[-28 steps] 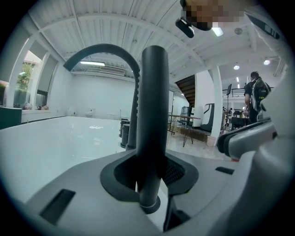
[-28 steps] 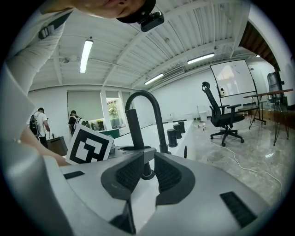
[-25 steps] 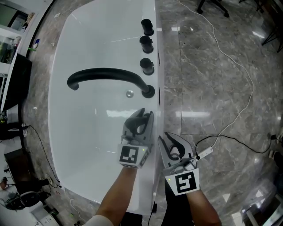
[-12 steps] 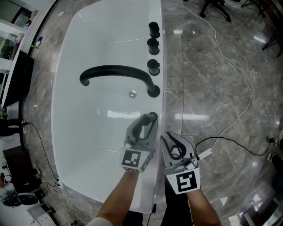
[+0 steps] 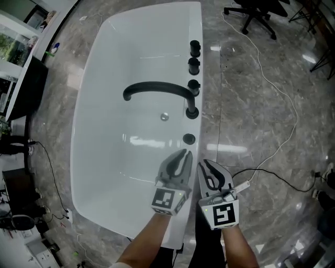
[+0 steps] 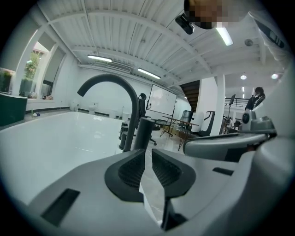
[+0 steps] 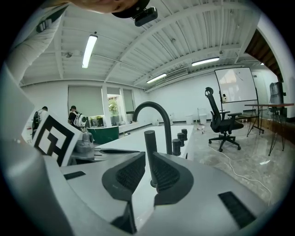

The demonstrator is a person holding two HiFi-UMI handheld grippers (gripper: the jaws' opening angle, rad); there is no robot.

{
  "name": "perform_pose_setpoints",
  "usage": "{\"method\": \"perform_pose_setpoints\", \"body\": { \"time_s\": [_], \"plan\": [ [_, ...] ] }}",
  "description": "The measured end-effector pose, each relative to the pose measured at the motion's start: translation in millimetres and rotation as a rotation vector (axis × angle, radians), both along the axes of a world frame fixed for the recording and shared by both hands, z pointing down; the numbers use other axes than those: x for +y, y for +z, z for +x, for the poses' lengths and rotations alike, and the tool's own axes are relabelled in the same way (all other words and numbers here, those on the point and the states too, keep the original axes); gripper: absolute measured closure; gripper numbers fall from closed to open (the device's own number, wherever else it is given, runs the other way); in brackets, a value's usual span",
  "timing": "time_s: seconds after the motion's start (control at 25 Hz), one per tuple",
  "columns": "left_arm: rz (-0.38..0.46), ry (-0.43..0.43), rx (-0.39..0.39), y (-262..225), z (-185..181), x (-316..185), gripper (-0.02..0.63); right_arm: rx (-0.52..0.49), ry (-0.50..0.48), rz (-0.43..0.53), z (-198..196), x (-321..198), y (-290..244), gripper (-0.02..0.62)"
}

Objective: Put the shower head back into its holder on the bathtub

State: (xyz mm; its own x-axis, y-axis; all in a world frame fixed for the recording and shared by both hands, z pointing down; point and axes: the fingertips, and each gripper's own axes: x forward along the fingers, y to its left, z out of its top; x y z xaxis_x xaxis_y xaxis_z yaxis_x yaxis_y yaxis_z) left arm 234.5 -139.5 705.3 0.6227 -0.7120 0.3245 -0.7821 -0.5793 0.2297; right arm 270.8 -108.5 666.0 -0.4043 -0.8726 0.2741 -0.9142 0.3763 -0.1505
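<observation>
The black shower head stands upright in its holder on the right rim of the white bathtub. It also shows as a black post in the left gripper view and the right gripper view. My left gripper hovers just short of it. Its jaws are closing to a narrow gap with nothing between them. My right gripper hangs beside it, above the rim's outer edge. Its jaws are slightly apart and hold nothing.
A black arched faucet reaches over the tub, and three black knobs line the rim beyond the holder. A white cable and a black cable cross the marble floor on the right. An office chair stands far right.
My left gripper was around the shower head and has pulled back toward me, leaving it standing free in the holder. The right gripper has lifted slightly.
</observation>
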Motion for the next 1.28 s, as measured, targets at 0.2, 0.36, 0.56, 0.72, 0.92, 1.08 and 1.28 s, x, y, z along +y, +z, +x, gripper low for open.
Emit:
{"method": "perform_pose_setpoints", "body": {
  "time_s": [0.2,0.36,0.56,0.72,0.92,1.08,1.28],
  "plan": [
    [0.016,0.013,0.006,-68,1,33,0.597,0.015,0.034,-0.043,11,19,-40,0.563],
    [0.001,0.032,0.015,-133,6,66,0.601,-0.003,0.088,-0.016,21,43,-101,0.581],
    [0.006,0.071,0.041,-211,-37,107,0.602,0.006,0.084,0.004,-39,81,-171,0.581],
    [0.026,0.119,0.052,-276,-71,127,0.603,-0.012,0.125,0.021,-73,102,-234,0.583],
    [0.074,0.165,0.047,-328,-90,153,0.603,0.052,0.123,0.12,-92,133,-298,0.583],
    [0.115,0.159,0.059,-363,-90,161,0.603,0.089,0.092,0.186,-92,141,-333,0.583],
    [0.126,0.136,0.051,-375,-80,176,0.603,0.074,0.045,0.191,-87,150,-341,0.583]
  ]
}}
